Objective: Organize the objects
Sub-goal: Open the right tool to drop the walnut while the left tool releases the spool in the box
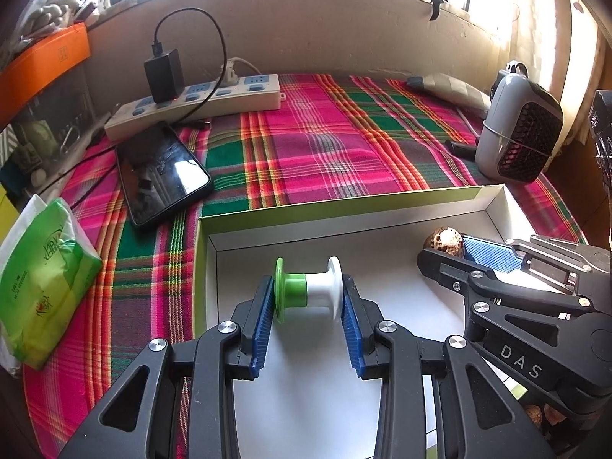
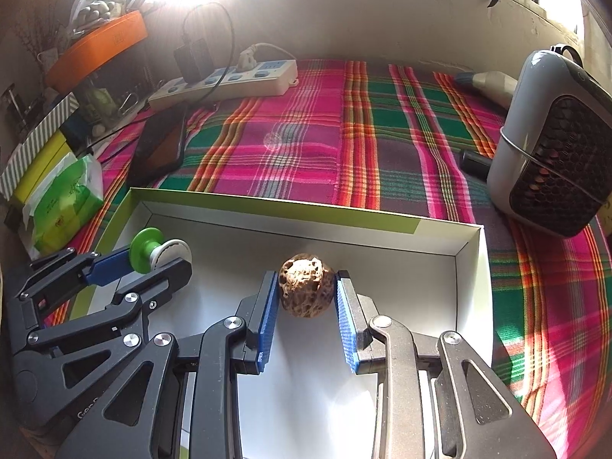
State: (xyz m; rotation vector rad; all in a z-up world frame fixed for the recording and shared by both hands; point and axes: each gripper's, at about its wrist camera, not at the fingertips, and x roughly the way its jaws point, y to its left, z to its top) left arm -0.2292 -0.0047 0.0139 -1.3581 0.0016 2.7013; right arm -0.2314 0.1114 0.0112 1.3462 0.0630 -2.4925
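A green-and-white spool (image 1: pixel 309 290) sits crosswise between the blue pads of my left gripper (image 1: pixel 309 287), which is shut on its two flanges. It hangs over the left part of a shallow white box with a green rim (image 1: pixel 344 206). My right gripper (image 2: pixel 306 279) is shut on a brown, pitted walnut (image 2: pixel 306 290) over the middle of the same box (image 2: pixel 267 206). Each gripper shows in the other view: the right gripper (image 1: pixel 445 248) with the walnut (image 1: pixel 445 243), and the left gripper (image 2: pixel 157 260) with the spool (image 2: pixel 158 254).
The box lies on a plaid cloth (image 1: pixel 325 134). Beyond it are a black phone (image 1: pixel 164 176), a power strip (image 1: pixel 199 103) with a charger, and a green tissue pack (image 1: pixel 42 283) at the left. A grey heater (image 2: pixel 550 145) stands at the right.
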